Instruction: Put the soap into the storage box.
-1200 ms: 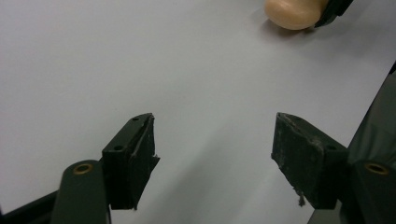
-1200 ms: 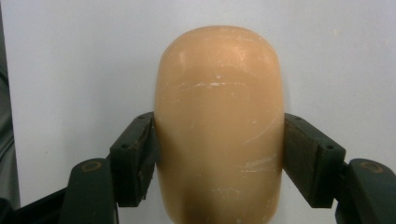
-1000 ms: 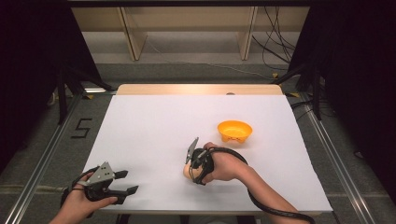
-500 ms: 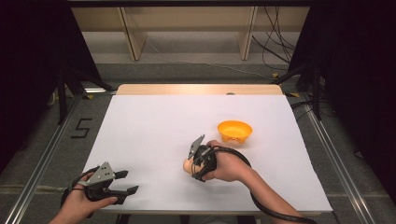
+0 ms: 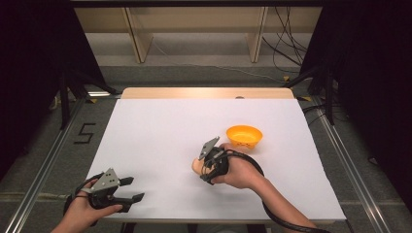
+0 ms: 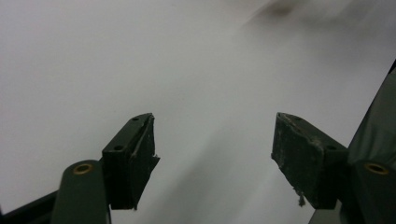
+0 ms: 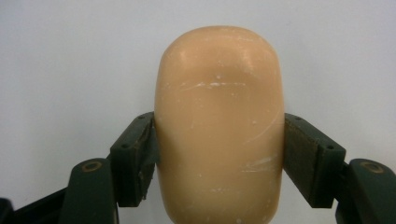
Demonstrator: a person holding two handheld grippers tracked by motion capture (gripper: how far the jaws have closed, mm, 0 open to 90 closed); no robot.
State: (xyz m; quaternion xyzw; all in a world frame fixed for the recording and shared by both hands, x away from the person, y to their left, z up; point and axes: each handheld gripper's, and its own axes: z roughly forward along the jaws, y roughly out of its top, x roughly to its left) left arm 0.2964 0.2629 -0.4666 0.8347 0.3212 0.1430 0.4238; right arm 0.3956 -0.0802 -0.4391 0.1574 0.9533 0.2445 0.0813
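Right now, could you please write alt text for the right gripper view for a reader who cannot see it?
A rounded, peach-coloured bar of soap sits clamped between the two black jaws of the right gripper, over a plain white table. Faint scratches mark its top.

the high view looks forward and down from above the near edge of the white table, taking in all of it. the left gripper view sits low over the table, facing along its surface. the right gripper view looks closely down on the table. all three share that white top.
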